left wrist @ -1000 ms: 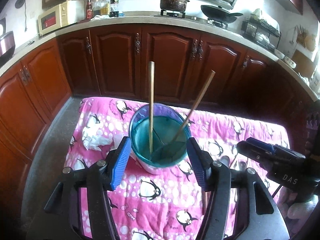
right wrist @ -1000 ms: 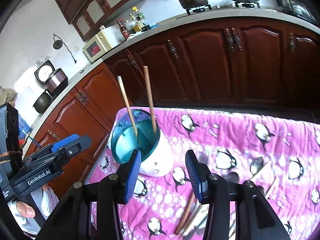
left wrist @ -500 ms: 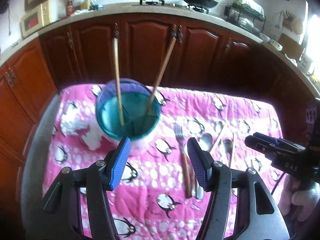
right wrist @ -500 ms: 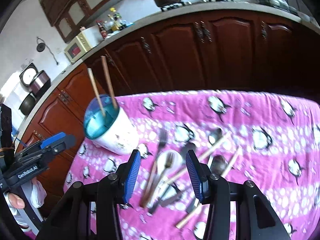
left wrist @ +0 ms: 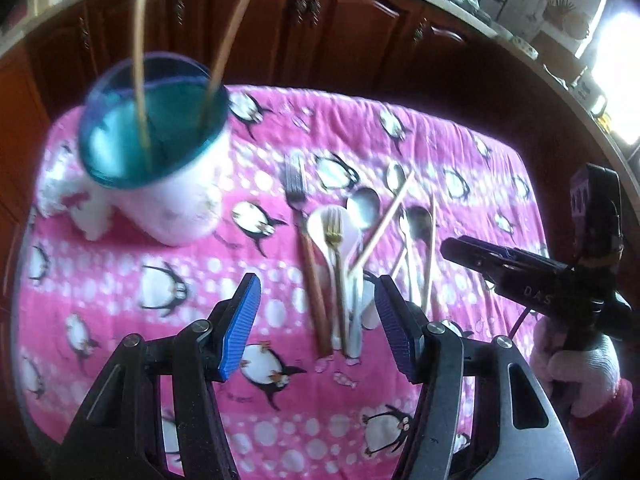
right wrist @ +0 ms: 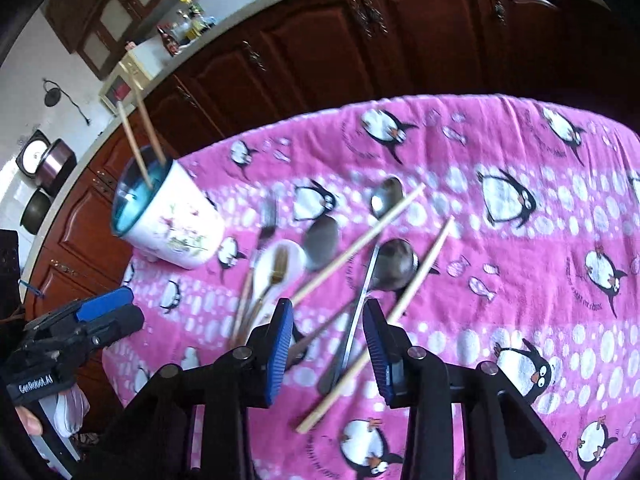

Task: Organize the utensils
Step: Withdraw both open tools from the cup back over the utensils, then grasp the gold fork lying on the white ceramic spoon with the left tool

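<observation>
A white holder with a teal inside [left wrist: 160,168] [right wrist: 172,220] stands at the table's left with two chopsticks [left wrist: 140,76] in it. Loose utensils lie on the pink cloth to its right: a wooden-handled fork [left wrist: 308,264], a gold fork on a white spoon [left wrist: 332,236], metal spoons [left wrist: 362,204] [right wrist: 394,264] and two chopsticks [right wrist: 360,244] [right wrist: 416,284]. My left gripper [left wrist: 316,320] is open and empty above the fork handles. My right gripper [right wrist: 328,344] is open and empty over a metal spoon's handle [right wrist: 352,328]; it also shows in the left wrist view [left wrist: 520,276].
The table is covered by a pink penguin cloth [right wrist: 520,240]. Dark wooden cabinets [right wrist: 360,40] run behind it under a countertop with a microwave [right wrist: 124,80] and bottles. A white crumpled cloth [left wrist: 68,204] lies left of the holder. The left gripper's body shows at the right wrist view's lower left [right wrist: 76,336].
Both grippers moved right from the holder to over the loose utensils and dropped lower toward them. Both stayed open and empty.
</observation>
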